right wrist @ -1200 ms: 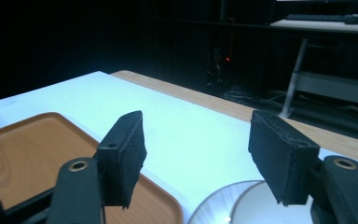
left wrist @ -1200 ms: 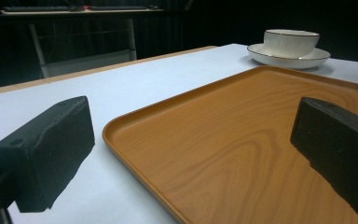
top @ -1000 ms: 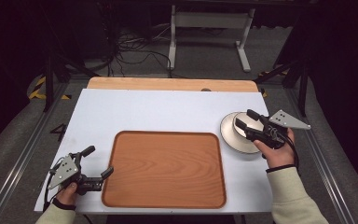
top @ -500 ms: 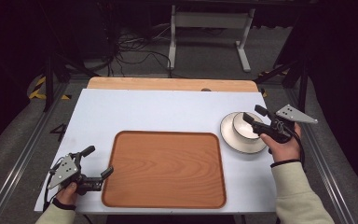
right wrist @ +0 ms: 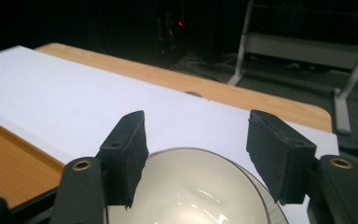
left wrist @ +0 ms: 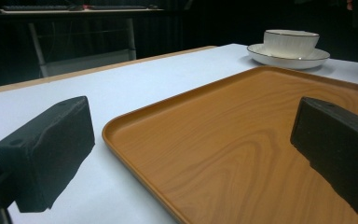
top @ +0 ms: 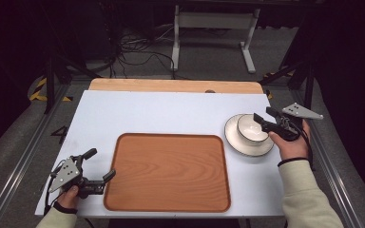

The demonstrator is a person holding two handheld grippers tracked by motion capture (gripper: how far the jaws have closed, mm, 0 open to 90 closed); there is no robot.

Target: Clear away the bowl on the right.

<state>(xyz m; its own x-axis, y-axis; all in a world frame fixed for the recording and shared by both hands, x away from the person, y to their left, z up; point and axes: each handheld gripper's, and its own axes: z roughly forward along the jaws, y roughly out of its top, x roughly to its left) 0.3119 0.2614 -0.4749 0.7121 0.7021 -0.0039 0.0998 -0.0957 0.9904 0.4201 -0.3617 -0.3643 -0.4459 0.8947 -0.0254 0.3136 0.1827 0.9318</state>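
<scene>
Table (top: 161,114), white-topped with a pale wooden strip along its far edge, carries three items. Largest is the rounded-corner brown wooden tray (top: 168,171), lying flat near the person's side with its long axis running left to right; it is bare. To its right, apart from the tray's edge, sits the round white saucer with a thin dark rim (top: 235,137), and in it the white ribbed cup (top: 252,128), upright and seemingly empty.

Right gripper (top: 265,121) is directly at the cup: in the right gripper view its two black jaws stand spread above the cup's rim (right wrist: 191,186), one to each side, with clear gaps and nothing held. Contact with the rim cannot be confirmed. The cup lies straight ahead of and just below these jaws.

Left gripper (top: 100,166) rests low at the tray's near left corner, jaws released and wide, one over the white surface, the other over the tray's edge, grasping nothing. The cup and saucer are well apart from it, across the whole tray.

Judgement: the right hand is far nearer, and any pick of the cup falls to it.
</scene>
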